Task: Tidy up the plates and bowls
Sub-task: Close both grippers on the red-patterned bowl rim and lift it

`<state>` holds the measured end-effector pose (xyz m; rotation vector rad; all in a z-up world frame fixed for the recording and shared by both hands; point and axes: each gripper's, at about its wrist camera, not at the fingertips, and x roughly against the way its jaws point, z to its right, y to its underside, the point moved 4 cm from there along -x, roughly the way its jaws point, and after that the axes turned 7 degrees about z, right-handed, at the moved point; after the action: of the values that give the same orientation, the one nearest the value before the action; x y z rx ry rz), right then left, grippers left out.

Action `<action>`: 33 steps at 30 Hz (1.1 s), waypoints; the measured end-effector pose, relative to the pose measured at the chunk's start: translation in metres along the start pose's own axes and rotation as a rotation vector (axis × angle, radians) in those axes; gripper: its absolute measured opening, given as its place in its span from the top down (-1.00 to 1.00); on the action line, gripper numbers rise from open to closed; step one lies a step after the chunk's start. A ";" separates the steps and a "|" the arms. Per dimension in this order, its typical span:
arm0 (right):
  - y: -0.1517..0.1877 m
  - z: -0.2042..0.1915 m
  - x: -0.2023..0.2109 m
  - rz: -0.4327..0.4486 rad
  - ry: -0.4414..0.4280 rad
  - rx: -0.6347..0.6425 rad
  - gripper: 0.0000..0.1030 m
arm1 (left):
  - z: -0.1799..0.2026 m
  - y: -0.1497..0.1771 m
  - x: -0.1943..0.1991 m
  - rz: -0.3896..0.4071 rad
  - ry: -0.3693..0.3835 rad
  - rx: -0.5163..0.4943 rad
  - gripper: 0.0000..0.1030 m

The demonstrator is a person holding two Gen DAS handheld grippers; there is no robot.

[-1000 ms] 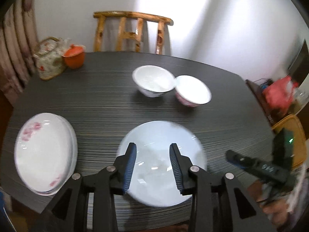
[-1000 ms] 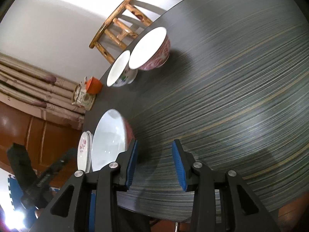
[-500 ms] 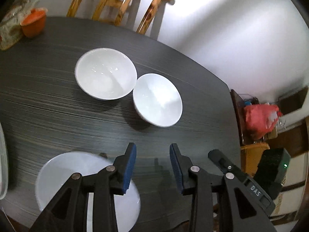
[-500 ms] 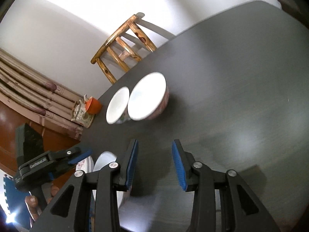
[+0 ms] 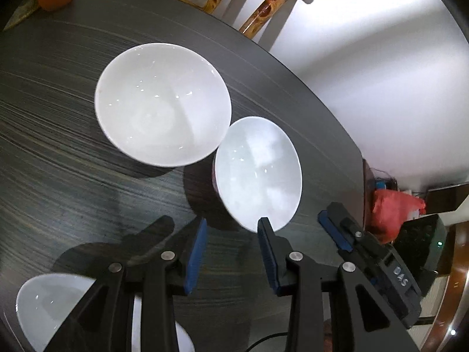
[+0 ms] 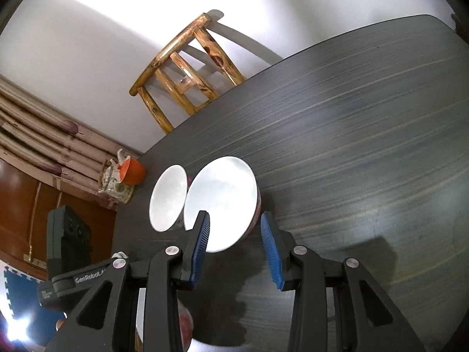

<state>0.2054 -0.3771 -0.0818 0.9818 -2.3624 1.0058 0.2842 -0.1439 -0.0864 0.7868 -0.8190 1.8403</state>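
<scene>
While both empty grippers, left gripper point(image 5: 231, 252) and right gripper point(image 6: 234, 246), hang parted, two bowls, one point(image 5: 162, 104) touching the red-sided bowl point(image 6: 221, 202), sit rim-up beside the chair point(image 6: 187, 70), apparently awaiting stacking.

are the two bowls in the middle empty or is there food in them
Empty: both the larger bowl and the smaller bowl show only bare, glossy white insides.

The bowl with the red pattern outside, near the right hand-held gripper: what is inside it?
The red-patterned bowl shows only a bare white interior with light reflections; nothing lies in it. The nearest part of its inside is covered by a pad of the right hand-held gripper.
</scene>
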 end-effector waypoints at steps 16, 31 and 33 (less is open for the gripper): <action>-0.022 0.013 -0.054 -0.076 0.026 0.022 0.22 | -0.010 -0.009 -0.034 0.015 -0.003 0.081 0.30; -0.023 0.024 -0.080 -0.121 0.039 0.026 0.28 | -0.015 -0.009 -0.056 -0.016 -0.034 0.098 0.30; -0.023 0.025 -0.082 -0.128 0.033 0.025 0.36 | -0.014 -0.009 -0.058 -0.009 -0.035 0.090 0.34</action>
<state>0.2758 -0.3703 -0.1351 1.1022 -2.2346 0.9976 0.3104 -0.1582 -0.1388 0.8805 -0.7577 1.8707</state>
